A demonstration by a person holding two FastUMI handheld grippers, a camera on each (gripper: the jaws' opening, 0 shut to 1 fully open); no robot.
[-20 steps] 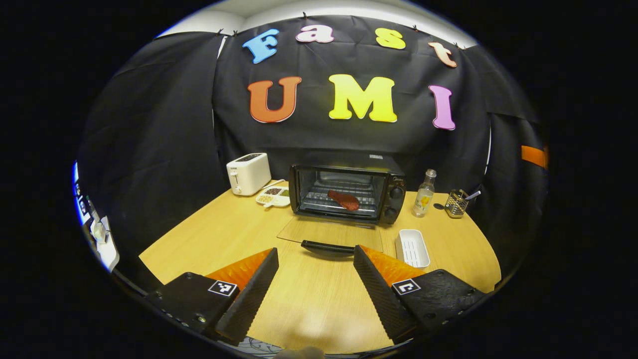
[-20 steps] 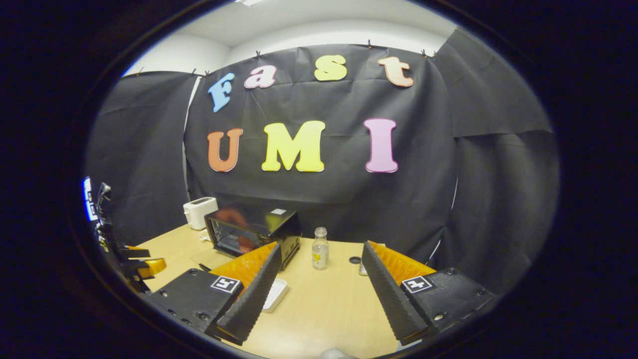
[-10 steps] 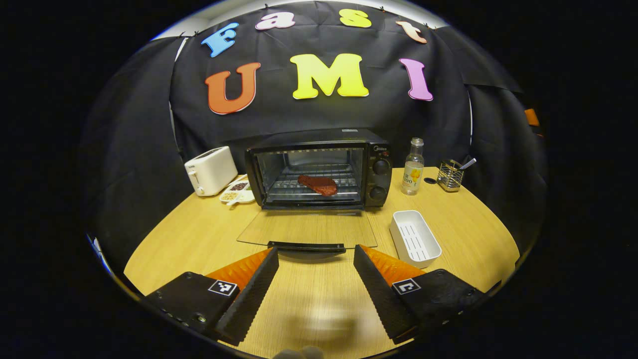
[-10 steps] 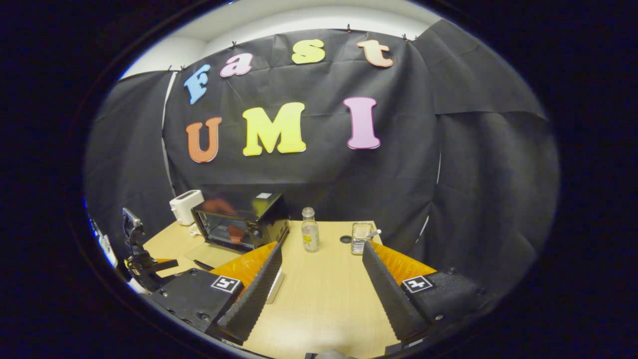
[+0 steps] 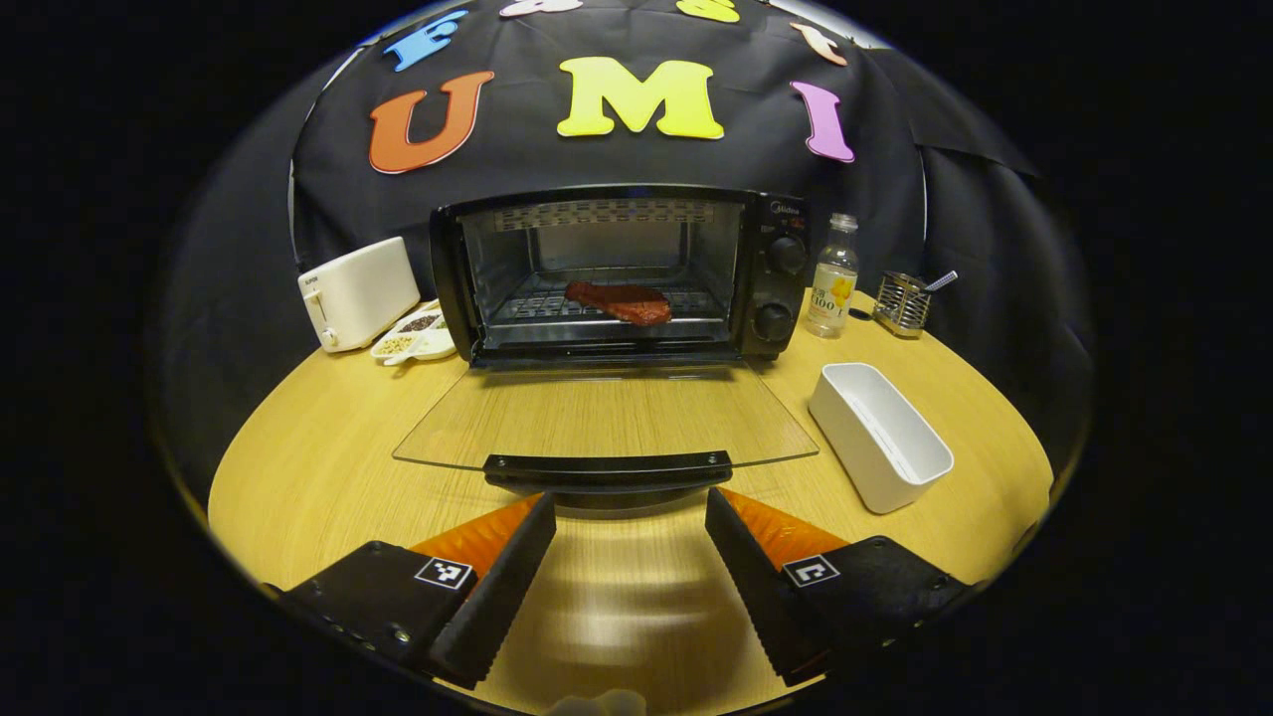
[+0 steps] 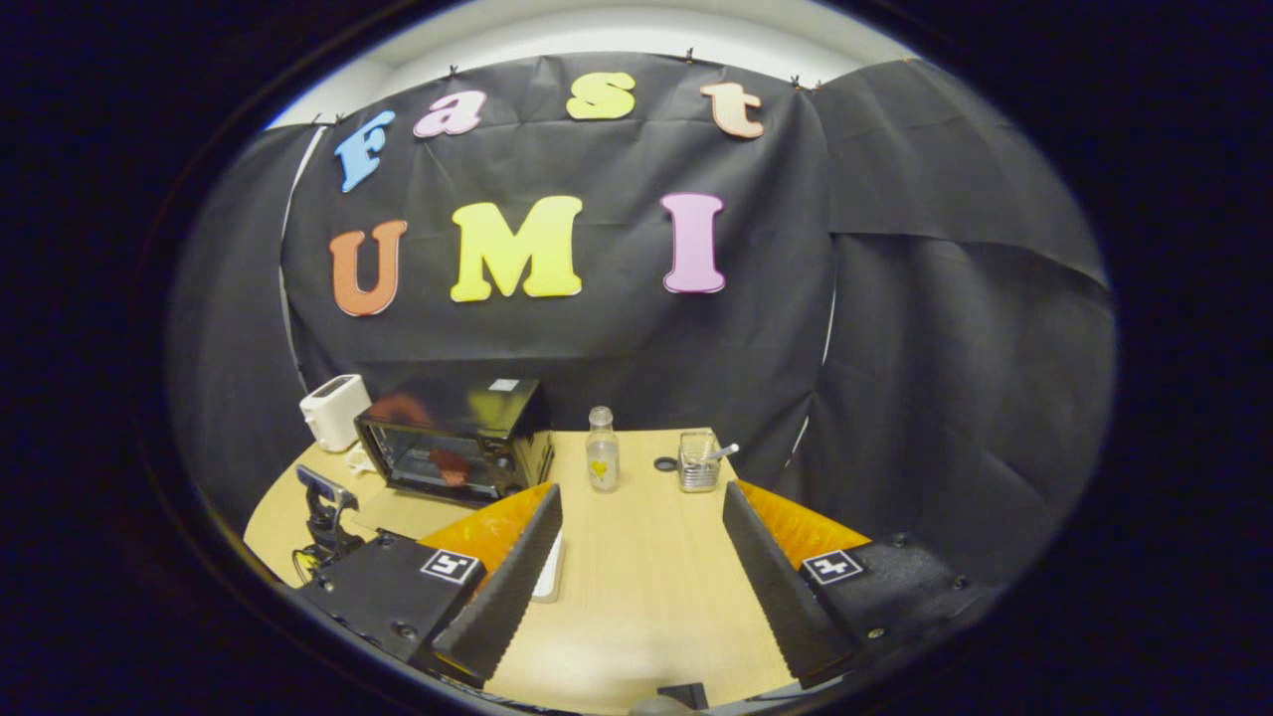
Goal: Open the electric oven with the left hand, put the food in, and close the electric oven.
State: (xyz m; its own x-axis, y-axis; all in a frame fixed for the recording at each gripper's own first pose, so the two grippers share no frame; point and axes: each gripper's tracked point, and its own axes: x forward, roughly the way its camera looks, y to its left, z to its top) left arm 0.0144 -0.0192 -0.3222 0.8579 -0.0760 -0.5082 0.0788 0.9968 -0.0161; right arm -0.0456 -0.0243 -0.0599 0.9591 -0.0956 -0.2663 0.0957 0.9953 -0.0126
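Electric oven: black, at the far edge of the surface, door down. Seen also in the right gripper view.

Glass door: lying flat, level over the surface, its black handle on the near edge.

Food: a reddish-brown slab, resting on the wire rack inside the oven, about the middle.

Left hand-held gripper: released, fingers spread wide with nothing between them, low over the surface just short of the door handle, not touching it.

Right hand-held gripper: released, fingers apart and empty, held above the right part of the surface, well apart from the oven.

White toaster: far left corner, beside the oven.

Small divided dish: between toaster and oven, holding dark and pale bits.

Clear bottle: upright, just right of the oven.

Wire holder: far right edge, a utensil leaning in it.

White rectangular tray: right side of the surface, beside the open door, empty.
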